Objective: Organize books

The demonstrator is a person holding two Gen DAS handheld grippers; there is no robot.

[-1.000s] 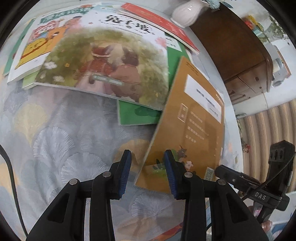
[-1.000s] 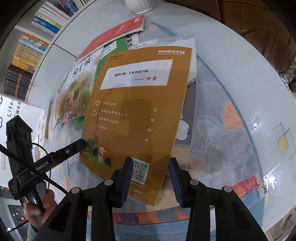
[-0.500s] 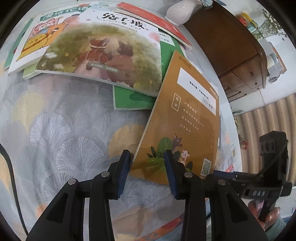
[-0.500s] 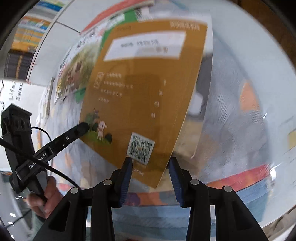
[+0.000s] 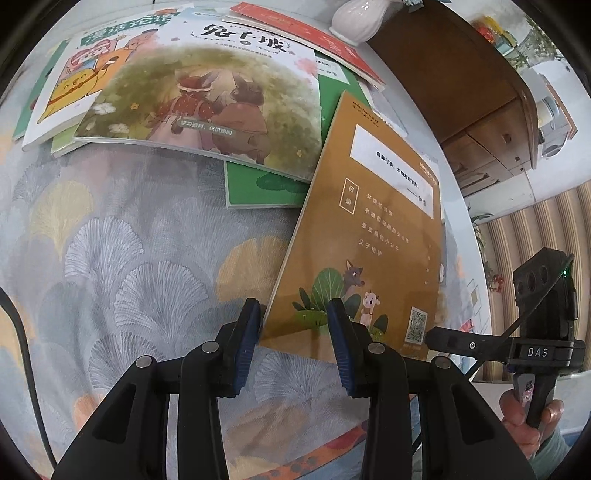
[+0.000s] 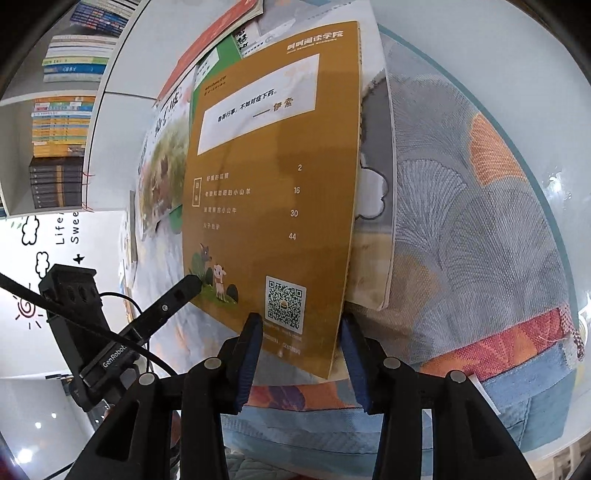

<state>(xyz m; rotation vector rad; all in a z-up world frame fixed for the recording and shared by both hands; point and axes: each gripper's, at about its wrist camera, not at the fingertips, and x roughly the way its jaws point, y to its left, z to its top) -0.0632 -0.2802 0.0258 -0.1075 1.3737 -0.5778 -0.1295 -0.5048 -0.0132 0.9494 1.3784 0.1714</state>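
An ochre book (image 5: pixel 376 240) (image 6: pixel 273 192) lies back cover up on the patterned tablecloth (image 5: pixel 129 240), partly on a grey-white book (image 6: pixel 373 221). My left gripper (image 5: pixel 293 325) (image 6: pixel 194 284) is open, its jaws either side of the book's near left corner. My right gripper (image 6: pixel 301 332) (image 5: pixel 432 332) is open too, with the near right corner by the QR code between its pads. Behind lie a rabbit picture book (image 5: pixel 214 103) (image 6: pixel 162 166), a green book (image 5: pixel 258 188) and a red book (image 5: pixel 314 33) (image 6: pixel 218 40), overlapping in a loose pile.
A white vase (image 5: pixel 358 18) stands at the table's far edge beside a dark wooden cabinet (image 5: pixel 461 74). Shelves of books (image 6: pixel 62 110) fill the wall at left. The round table's rim (image 6: pixel 554 184) curves close on the right. A hand (image 5: pixel 517 417) holds the right gripper.
The ochre book's near edge has come down and lies flatter, with more of its cover showing. The right gripper has tipped downward and rolled, closing in on the book's corner. The left gripper stayed put.
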